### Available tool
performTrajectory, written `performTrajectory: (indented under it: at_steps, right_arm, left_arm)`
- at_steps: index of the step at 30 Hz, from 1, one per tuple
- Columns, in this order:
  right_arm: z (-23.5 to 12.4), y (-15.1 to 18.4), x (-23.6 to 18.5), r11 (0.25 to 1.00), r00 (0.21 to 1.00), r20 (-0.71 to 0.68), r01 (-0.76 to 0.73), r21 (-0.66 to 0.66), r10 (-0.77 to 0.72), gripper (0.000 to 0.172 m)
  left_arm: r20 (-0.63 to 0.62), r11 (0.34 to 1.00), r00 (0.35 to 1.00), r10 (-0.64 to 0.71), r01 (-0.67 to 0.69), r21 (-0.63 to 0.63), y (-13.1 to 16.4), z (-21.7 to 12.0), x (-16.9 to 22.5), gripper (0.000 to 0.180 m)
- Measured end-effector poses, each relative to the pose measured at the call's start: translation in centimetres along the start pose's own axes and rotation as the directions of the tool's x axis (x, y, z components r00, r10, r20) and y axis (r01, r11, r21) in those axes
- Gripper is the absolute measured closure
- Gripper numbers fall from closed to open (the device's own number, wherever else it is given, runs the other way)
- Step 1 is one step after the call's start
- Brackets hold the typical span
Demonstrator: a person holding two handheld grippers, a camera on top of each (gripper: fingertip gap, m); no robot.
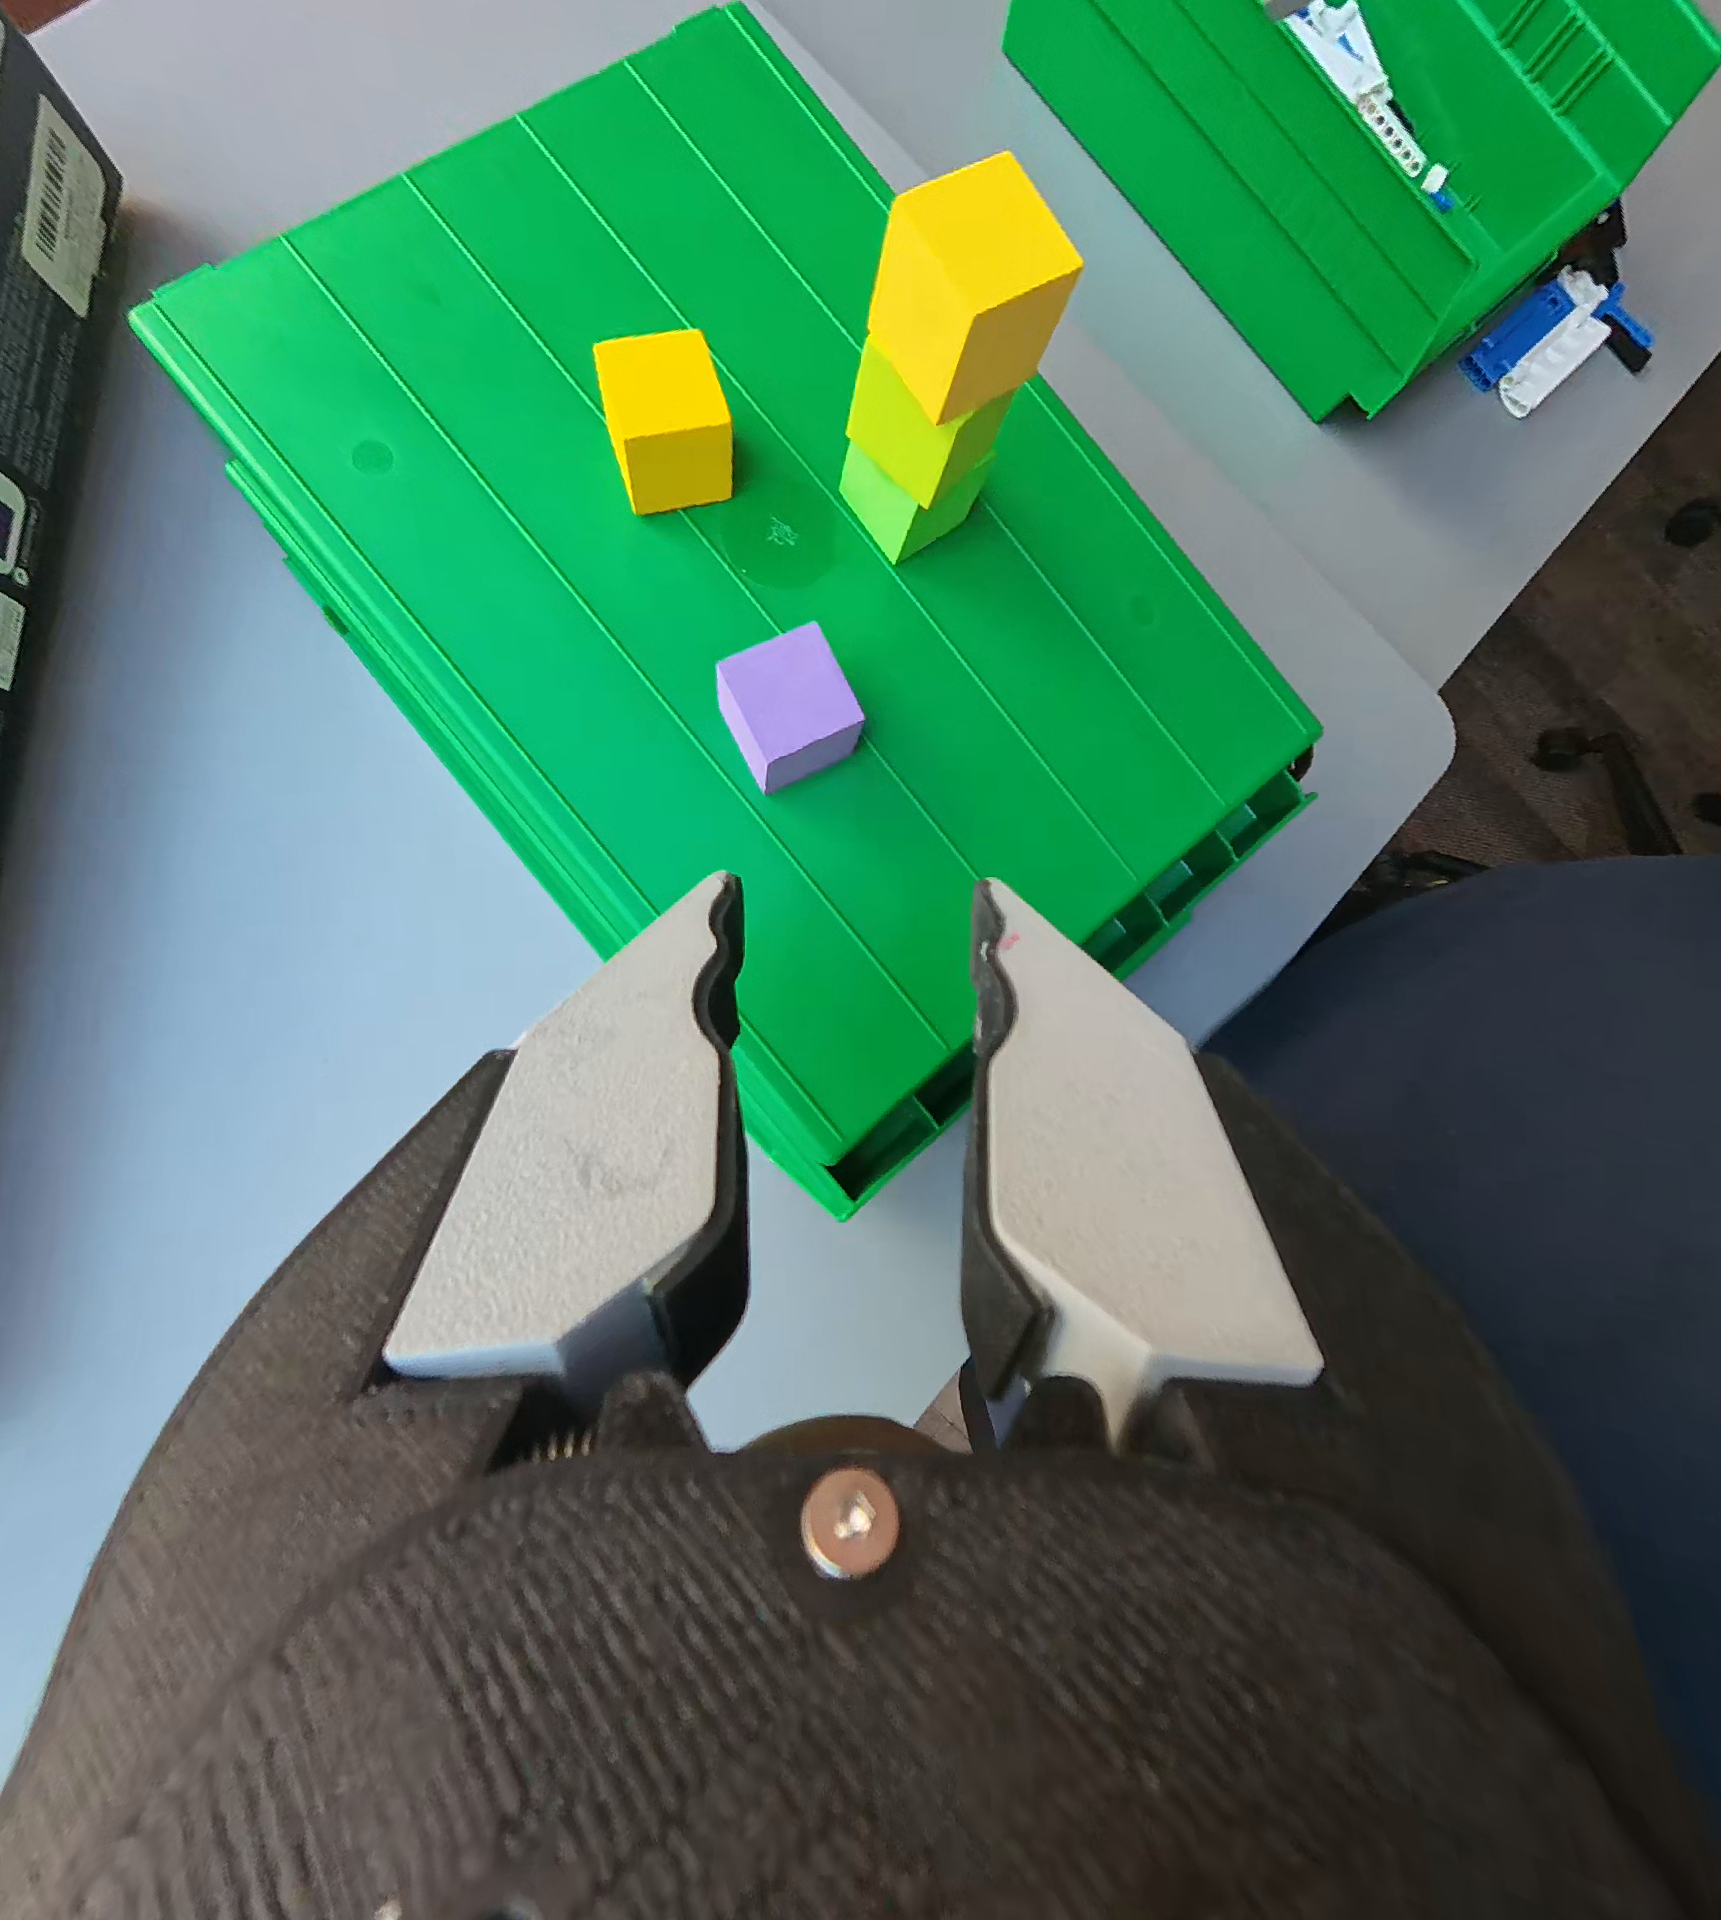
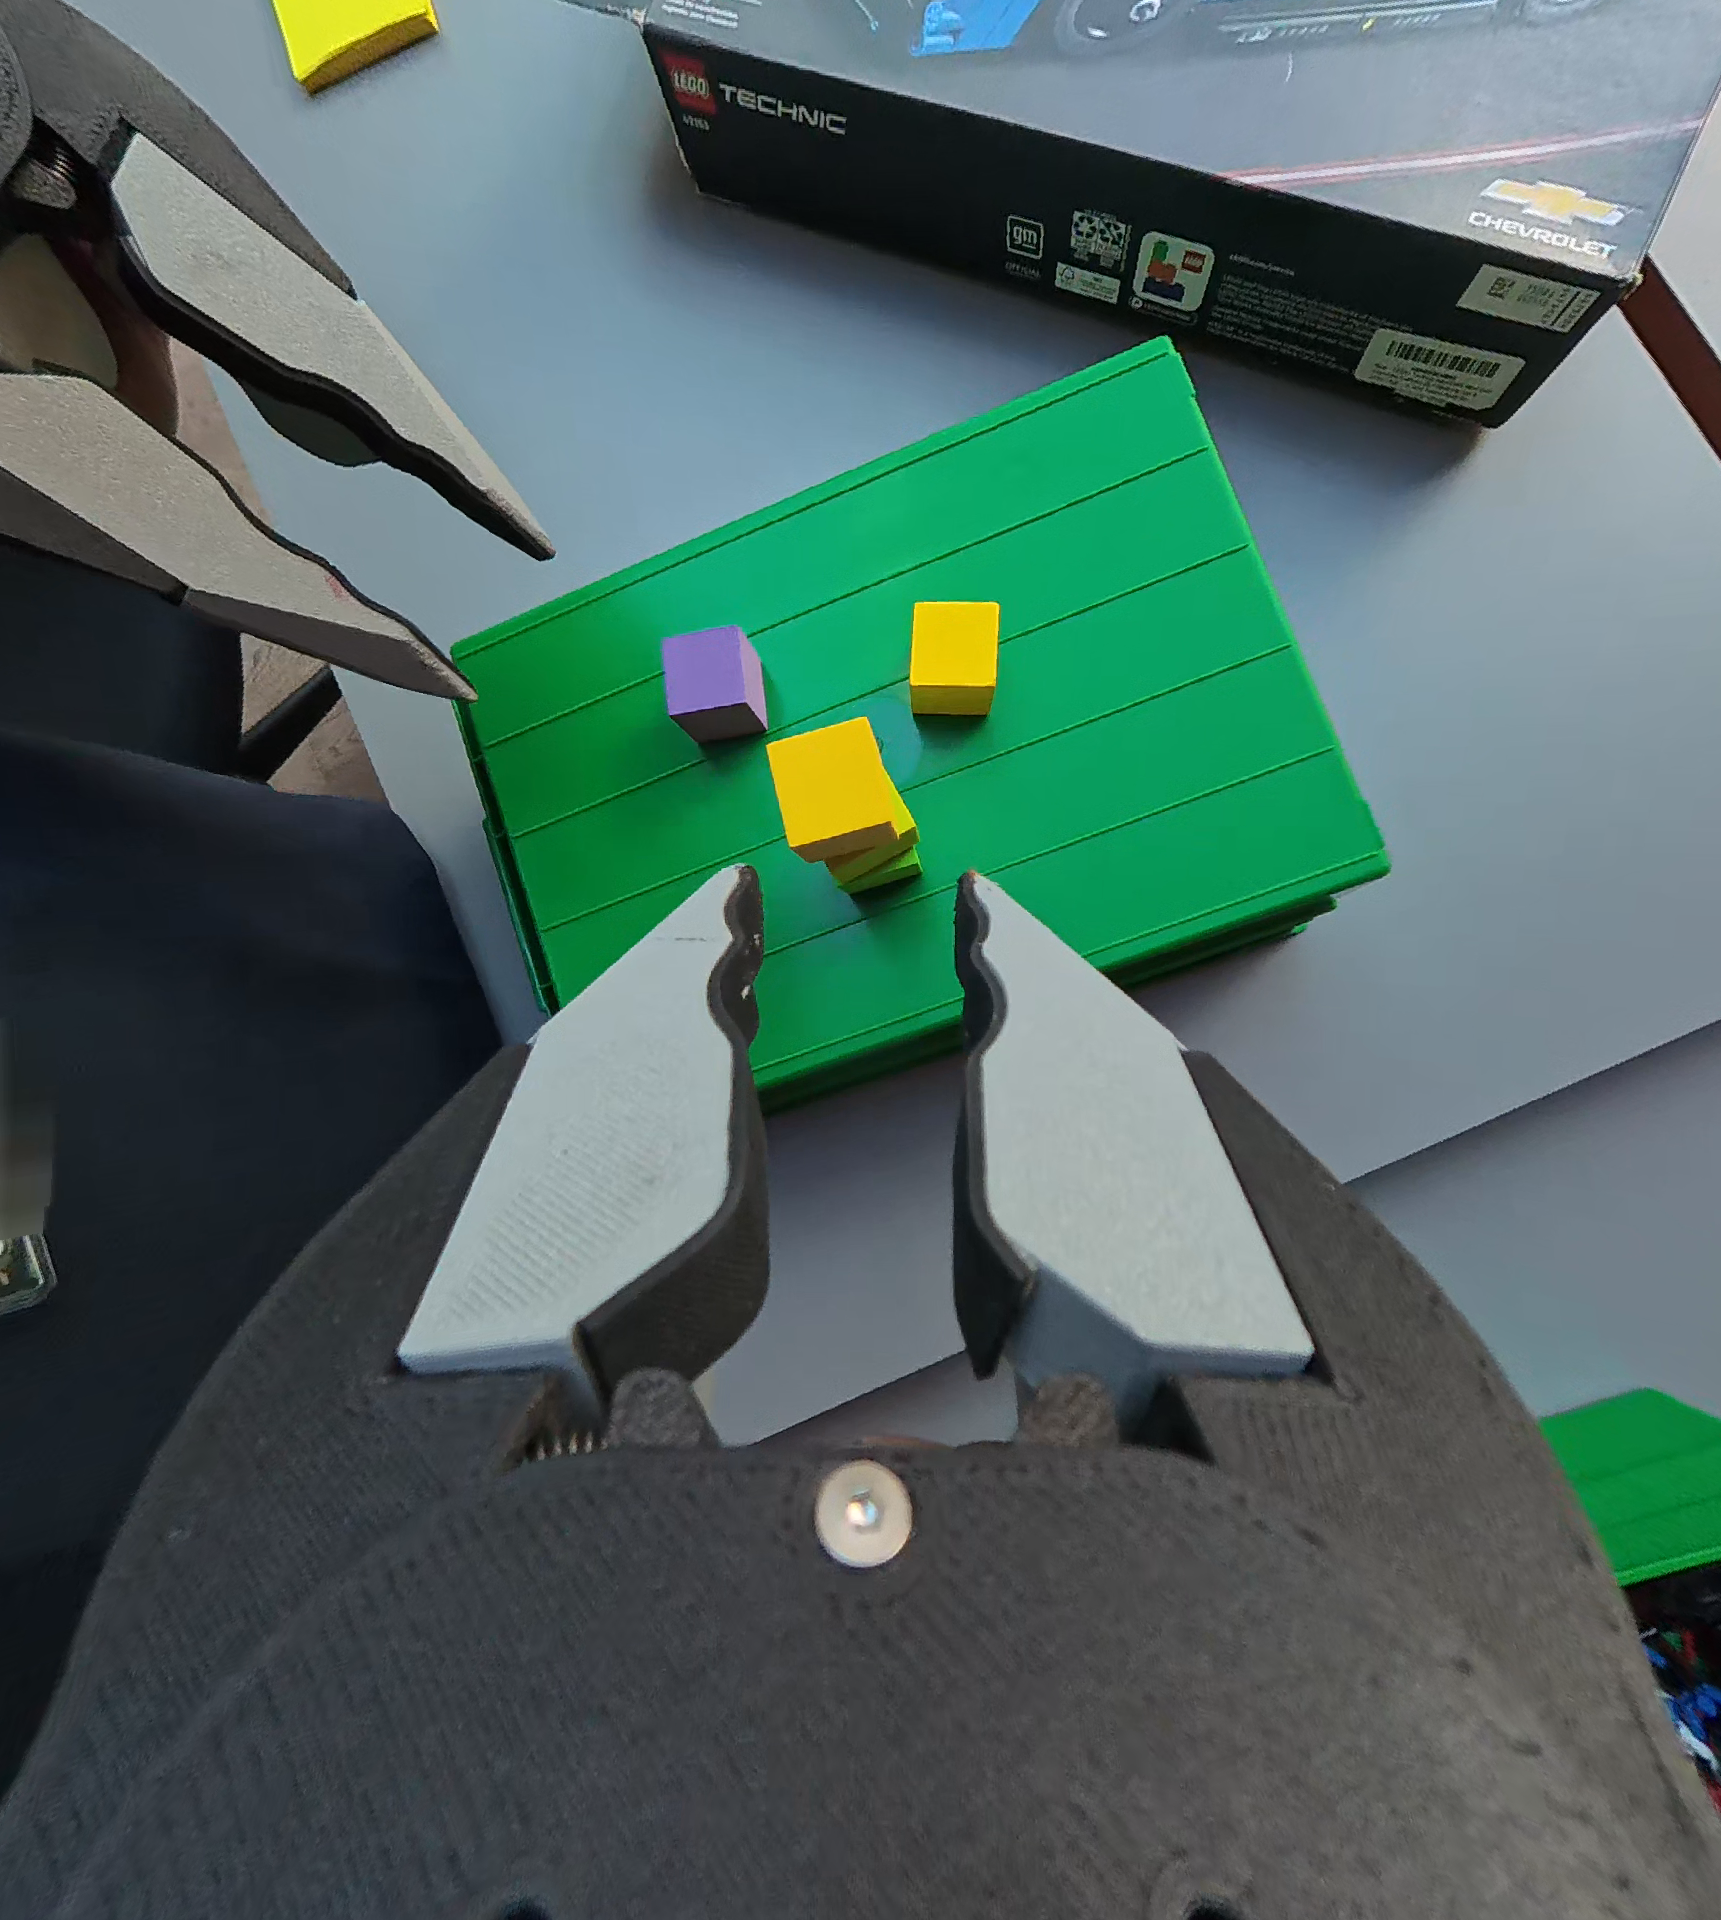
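Both grippers spread, nothing pinched. Left gripper (image 1: 856, 894) hovers short of purple cube (image 1: 788, 707), at 12 o'clock on green lid (image 1: 482, 644). Right gripper (image 2: 856, 888) nearest three-cube stack (image 2: 845, 810). Cubes look light, rigid, smooth; flat opposite faces suit gripping.

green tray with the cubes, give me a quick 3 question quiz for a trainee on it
1. True or false: the left gripper holds the purple cube.
2. How many cubes are in the stack?
3. Which cube tops the stack: A purple, B yellow, C lime?

Key:
1. False; it is open with nothing between its fingers, short of the cube.
2. Three.
3. B; a second yellow cube stands alone on the green tray.
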State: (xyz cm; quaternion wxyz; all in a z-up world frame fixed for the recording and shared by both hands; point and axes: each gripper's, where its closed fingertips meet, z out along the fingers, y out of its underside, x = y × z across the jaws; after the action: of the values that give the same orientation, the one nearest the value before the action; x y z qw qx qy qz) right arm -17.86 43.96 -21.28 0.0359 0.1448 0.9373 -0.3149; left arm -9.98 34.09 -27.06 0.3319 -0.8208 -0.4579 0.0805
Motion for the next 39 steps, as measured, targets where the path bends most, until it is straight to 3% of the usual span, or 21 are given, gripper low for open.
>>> performTrajectory:
  at_steps: [28, 39]
  right_arm:
    - [-2.5, 0.5, 0.9, 0.993, 0.997, -0.037, -0.057, 0.099, 0.061, 0.139]
    - [-2.7, 1.2, 1.4, 0.991, 0.995, -0.036, -0.086, 0.105, 0.09, 0.14]
  left_arm:
    - [-0.01, 0.999, 1.0, 0.016, -0.016, -0.042, 0.2, 0.6, -0.5, 0.14]
    - [0.007, 0.995, 0.998, 0.06, -0.059, -0.085, -1.5, 3.7, -0.3, 0.136]
